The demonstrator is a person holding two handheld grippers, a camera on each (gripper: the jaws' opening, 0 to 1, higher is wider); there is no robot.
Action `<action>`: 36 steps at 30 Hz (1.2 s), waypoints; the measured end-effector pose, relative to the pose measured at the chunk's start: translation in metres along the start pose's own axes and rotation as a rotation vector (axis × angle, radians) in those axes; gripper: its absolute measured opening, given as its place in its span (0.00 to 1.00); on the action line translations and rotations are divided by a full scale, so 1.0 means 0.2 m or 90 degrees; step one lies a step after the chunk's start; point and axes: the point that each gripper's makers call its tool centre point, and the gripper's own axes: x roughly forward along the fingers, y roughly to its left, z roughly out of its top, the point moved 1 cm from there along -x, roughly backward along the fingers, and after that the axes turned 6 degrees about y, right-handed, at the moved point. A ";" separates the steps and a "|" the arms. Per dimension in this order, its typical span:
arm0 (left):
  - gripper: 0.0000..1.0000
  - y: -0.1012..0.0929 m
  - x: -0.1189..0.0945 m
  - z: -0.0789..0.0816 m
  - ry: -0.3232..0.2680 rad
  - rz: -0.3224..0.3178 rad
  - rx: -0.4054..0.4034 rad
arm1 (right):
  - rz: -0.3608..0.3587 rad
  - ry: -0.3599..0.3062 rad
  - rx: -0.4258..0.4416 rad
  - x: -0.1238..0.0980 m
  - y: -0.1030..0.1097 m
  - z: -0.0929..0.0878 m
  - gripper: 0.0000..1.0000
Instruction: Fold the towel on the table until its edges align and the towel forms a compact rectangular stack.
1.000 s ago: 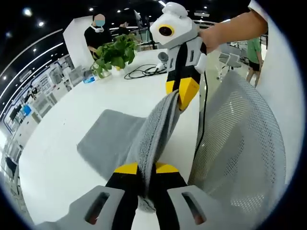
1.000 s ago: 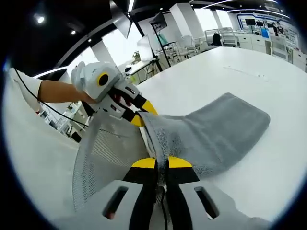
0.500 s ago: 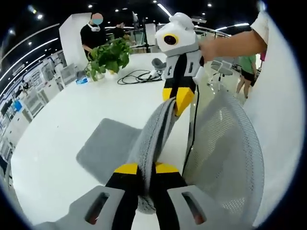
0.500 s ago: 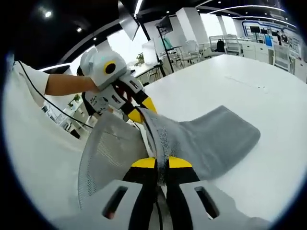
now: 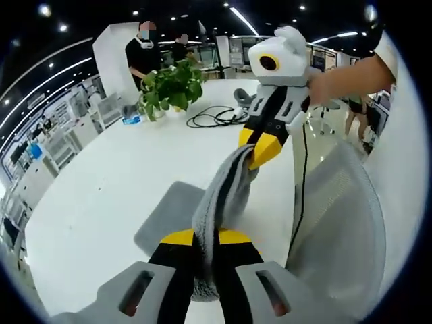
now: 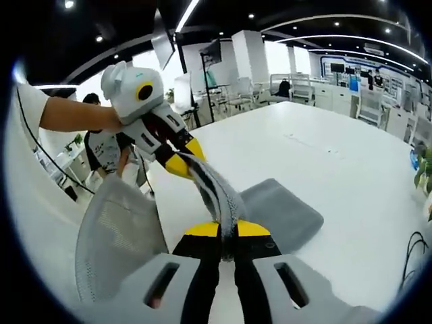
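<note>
A grey towel (image 5: 223,196) is lifted off the white table (image 5: 101,189), stretched taut between both grippers, with its lower part (image 5: 172,216) still lying flat on the table. My left gripper (image 5: 206,237) is shut on one corner. My right gripper (image 5: 255,152) comes into the left gripper view from above and is shut on the other corner. In the right gripper view, my right gripper (image 6: 227,229) pinches the towel (image 6: 280,212), and the left gripper (image 6: 181,162) holds the far end, with a hand behind it.
A grey mesh chair back (image 5: 337,223) stands close at the table's near edge, also the chair back (image 6: 115,236). A potted plant (image 5: 172,84) and a black cable (image 5: 216,116) sit at the far end. A person (image 5: 143,54) stands behind the plant.
Both grippers have risen and pulled the towel up. Less of it lies on the table, and the flat part has drawn in toward the near edge.
</note>
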 end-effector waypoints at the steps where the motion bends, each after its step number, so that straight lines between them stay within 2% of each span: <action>1: 0.09 0.01 0.00 0.01 -0.001 0.003 -0.002 | -0.007 -0.002 -0.001 0.00 -0.01 0.01 0.04; 4: 0.09 0.05 0.02 0.01 0.003 0.012 0.002 | -0.037 -0.004 -0.026 0.03 -0.06 0.03 0.04; 11: 0.10 0.15 0.06 0.03 0.005 0.030 0.005 | -0.074 -0.012 -0.019 0.05 -0.14 0.08 0.04; 15: 0.09 0.20 0.09 0.03 0.013 0.033 0.010 | -0.098 -0.005 -0.033 0.08 -0.19 0.09 0.05; 20: 0.09 0.23 0.13 0.02 0.017 0.035 0.009 | -0.115 0.006 -0.010 0.11 -0.24 0.08 0.05; 25: 0.10 0.25 0.19 0.00 0.030 0.020 0.013 | -0.111 0.042 0.040 0.16 -0.27 0.03 0.05; 29: 0.10 0.27 0.23 -0.02 0.035 0.015 0.001 | -0.123 0.055 0.029 0.19 -0.32 0.01 0.05; 36: 0.10 0.28 0.33 -0.08 0.068 -0.012 -0.010 | -0.129 0.110 0.055 0.27 -0.38 -0.06 0.06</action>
